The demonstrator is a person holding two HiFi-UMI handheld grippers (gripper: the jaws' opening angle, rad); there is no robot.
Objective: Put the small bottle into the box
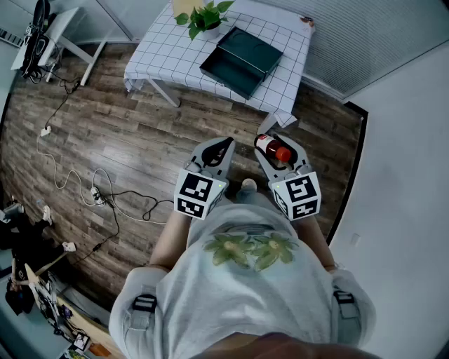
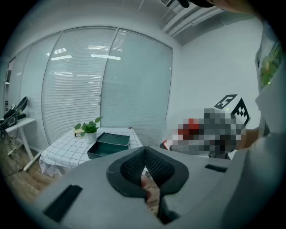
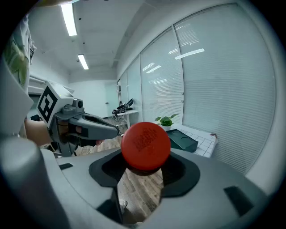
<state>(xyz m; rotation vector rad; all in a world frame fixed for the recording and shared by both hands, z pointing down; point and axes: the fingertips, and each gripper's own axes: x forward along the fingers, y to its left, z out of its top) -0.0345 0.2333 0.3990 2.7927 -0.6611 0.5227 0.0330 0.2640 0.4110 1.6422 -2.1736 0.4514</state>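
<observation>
Stands on the wood-plank floor (image 1: 140,133), well short of the table (image 1: 168,56), with a gripper in each hand. Holds the small bottle (image 1: 272,148) in the right gripper (image 1: 277,145), spread wide with pads pressed on either side of the body and the round red cap (image 3: 145,146) turned back toward that gripper's own camera. Carries the bottle in the air above the floor, near the left gripper (image 1: 217,151) and about level with it. Shows the left gripper pinched fully together, pads touching, with nothing between them. Points both grippers forward and somewhat downward, toward the table. Finds the dark green box (image 1: 242,59) lying open on the white checked tablecloth, lid folded back, well apart from the bottle. Sets a potted green plant (image 1: 205,17) just beyond the box, near the table's far edge. Trails white and black cables (image 1: 105,196) across the floor on the left.
</observation>
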